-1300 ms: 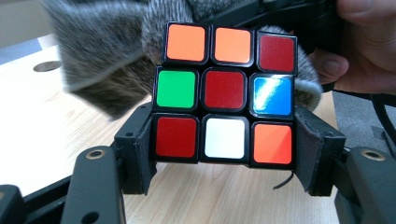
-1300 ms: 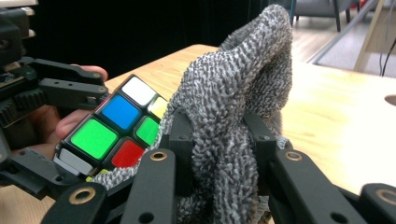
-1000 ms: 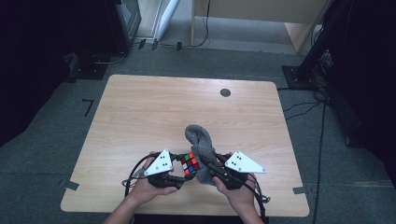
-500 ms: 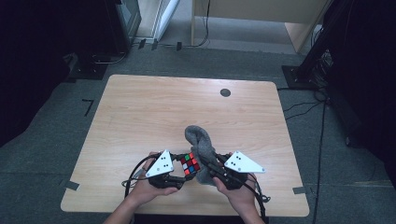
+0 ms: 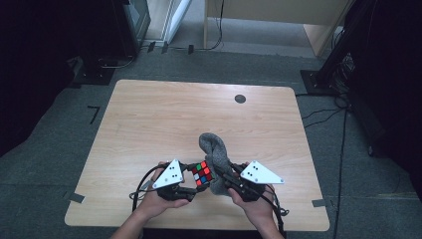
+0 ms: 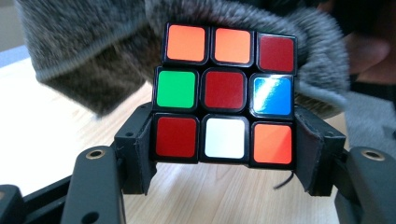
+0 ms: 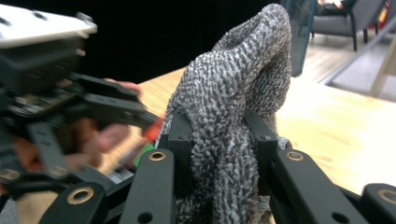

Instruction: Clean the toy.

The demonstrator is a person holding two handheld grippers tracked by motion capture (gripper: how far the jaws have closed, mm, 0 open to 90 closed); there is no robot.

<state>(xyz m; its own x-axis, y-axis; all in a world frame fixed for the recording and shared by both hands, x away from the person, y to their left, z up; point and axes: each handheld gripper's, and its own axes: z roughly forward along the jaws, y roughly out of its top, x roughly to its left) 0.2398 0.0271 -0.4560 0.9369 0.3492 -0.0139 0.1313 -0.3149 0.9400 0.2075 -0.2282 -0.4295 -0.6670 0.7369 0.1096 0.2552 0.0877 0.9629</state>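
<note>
Cube [image 5: 201,175] and cloth [image 5: 215,153] near table edge [image 5: 199,226]

A: What sort of place is this?
B: A lab or recording room: a bare wooden worktop [image 5: 149,124] on grey carpet [image 5: 59,134], tape marks [image 5: 93,113] on the floor.
A: Anything else?
B: Cables [image 5: 328,112], dark stands [image 5: 343,55], wooden furniture [image 5: 278,15] behind.

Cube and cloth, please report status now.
Left gripper shut on puzzle cube. Right gripper shut on grey cloth, bunched upright. Cloth against cube, above table. Nothing in the way.
</note>
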